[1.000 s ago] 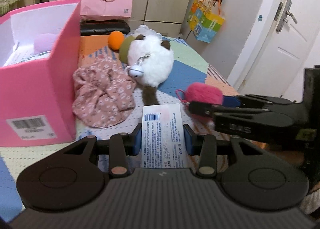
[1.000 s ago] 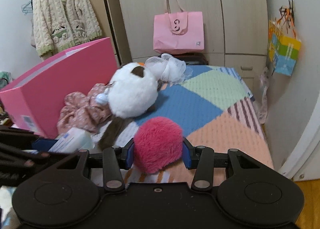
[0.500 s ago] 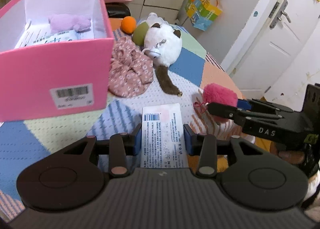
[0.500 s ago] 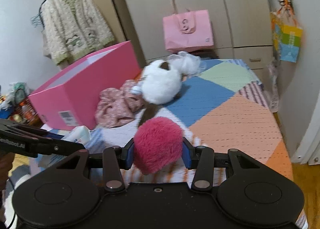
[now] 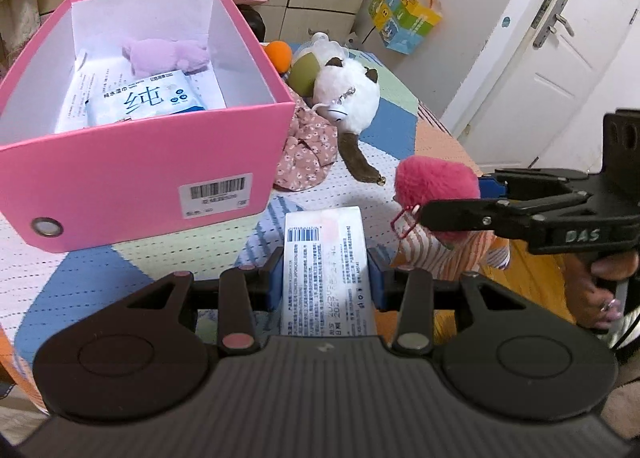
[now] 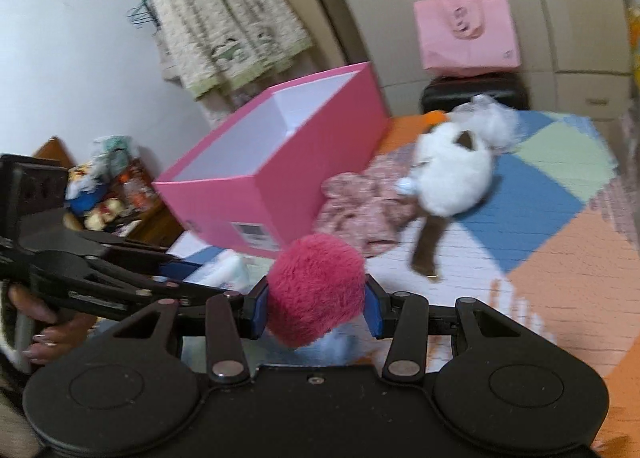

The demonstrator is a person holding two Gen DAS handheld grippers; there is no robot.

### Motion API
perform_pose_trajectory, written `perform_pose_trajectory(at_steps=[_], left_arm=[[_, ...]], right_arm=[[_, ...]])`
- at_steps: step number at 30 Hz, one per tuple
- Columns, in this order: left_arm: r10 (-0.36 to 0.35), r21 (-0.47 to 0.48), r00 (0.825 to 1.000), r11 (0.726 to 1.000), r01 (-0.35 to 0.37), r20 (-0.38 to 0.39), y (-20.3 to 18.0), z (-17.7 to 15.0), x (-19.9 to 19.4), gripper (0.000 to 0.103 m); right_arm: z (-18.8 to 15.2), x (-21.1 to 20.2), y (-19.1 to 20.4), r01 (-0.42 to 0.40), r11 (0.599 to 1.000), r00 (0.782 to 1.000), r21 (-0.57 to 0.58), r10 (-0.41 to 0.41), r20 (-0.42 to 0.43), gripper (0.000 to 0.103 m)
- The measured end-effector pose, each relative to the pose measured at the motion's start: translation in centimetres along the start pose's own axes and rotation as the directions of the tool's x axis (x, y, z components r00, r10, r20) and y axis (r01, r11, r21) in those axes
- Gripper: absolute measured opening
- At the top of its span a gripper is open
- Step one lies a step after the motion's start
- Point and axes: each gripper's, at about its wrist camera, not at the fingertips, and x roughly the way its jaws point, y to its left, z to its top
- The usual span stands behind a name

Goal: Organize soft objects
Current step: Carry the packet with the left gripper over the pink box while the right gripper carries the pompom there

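Gripping a light, squashy pink pompom by its middle, the right gripper nears the pink box; left gripper clamps a soft tissue pack

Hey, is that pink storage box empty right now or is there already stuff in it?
Not empty. The left wrist view looks into the open pink box: a purple plush and a wet-wipes pack lie on its floor.

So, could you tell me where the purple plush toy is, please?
In the left wrist view, it lies inside the pink box, at the far end, behind the wipes packet: purple plush toy.
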Motion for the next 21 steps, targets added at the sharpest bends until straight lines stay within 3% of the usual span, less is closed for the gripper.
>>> perform_pose_trajectory(at_steps=[4,7,11,14,21], left_arm=[[-0.007,0.007,0.999,1.000,0.007,-0.047,0.3,0.5,-0.9,0.040],[-0.014,0.015,0.999,1.000,0.014,-0.048,0.6,1.2,-2.4,0.040],[0.022,0.046,1.000,0.999,-0.022,0.006,1.0,1.7,-4.6,0.040],[-0.003,0.023,0.998,1.000,0.002,0.058,2.2,2.1,-6.0,0.040],[0.028,0.000,0.978,1.000,-0.028,0.205,4.4,3.8,-8.6,0.040]], right_arm=[[1.0,0.3,1.0,-0.102,0.994,0.994,0.037,0.104,-0.047,0.051],[1.6,0.5,2.4,-0.115,0.993,0.992,0.021,0.116,-0.056,0.051],[3.0,0.8,4.3,-0.134,0.990,0.990,-0.030,0.133,-0.050,0.051],[4.3,1.0,5.5,-0.156,0.985,0.988,-0.073,0.154,-0.030,0.051],[7.9,2.1,7.3,-0.174,0.973,0.983,-0.152,0.181,0.034,0.051]])
